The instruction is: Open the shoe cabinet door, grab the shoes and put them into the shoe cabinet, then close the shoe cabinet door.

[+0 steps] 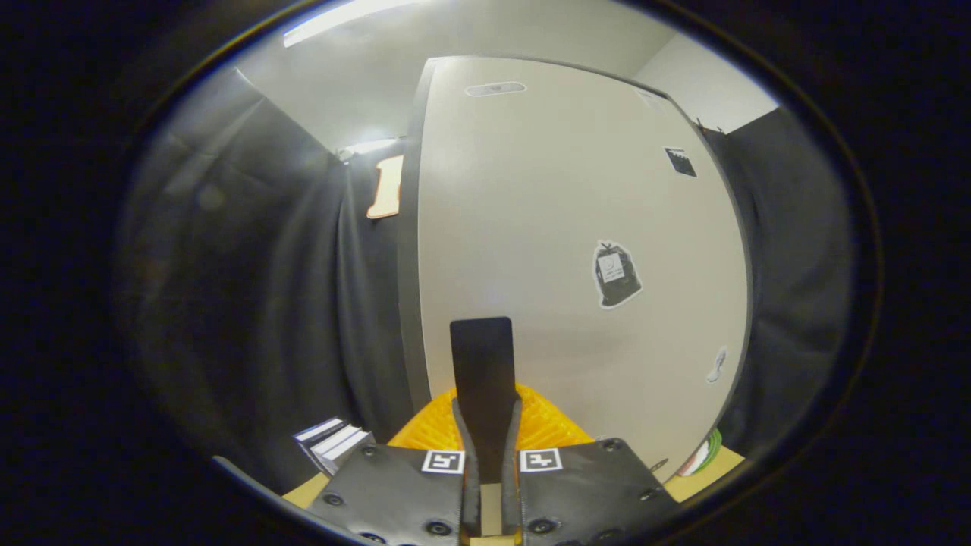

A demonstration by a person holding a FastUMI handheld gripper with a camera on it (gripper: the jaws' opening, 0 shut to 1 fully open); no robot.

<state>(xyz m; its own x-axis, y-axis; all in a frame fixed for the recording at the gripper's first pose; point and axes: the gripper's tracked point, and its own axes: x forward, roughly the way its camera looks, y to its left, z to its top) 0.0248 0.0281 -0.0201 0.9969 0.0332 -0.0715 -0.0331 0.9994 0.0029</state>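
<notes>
Straight ahead at twelve o'clock, your gripper [483, 334] faced the shoe cabinet door [576, 250], a pale flat panel that stood close in front of you. Your fingers were pressed together into one narrow blade, with nothing pinched between them, and their joined tips lay against the lower part of the door as seen from the camera; whether they actually touched it could not be told. A dark edge strip [408, 258] ran down the door's side at about ten o'clock from the fingertips. Up at two o'clock from the tips a sticker [615, 274] shaped like a dark bag sat on the panel, and a small dark square marker [680, 161] was higher, toward one o'clock. Behind your fingers, at six o'clock, an orange ribbed object [546, 425] showed on both sides of them. At eight o'clock, low beside the gripper body, a stack of flat boxes [334, 440] rested near the black curtain [250, 288].
</notes>
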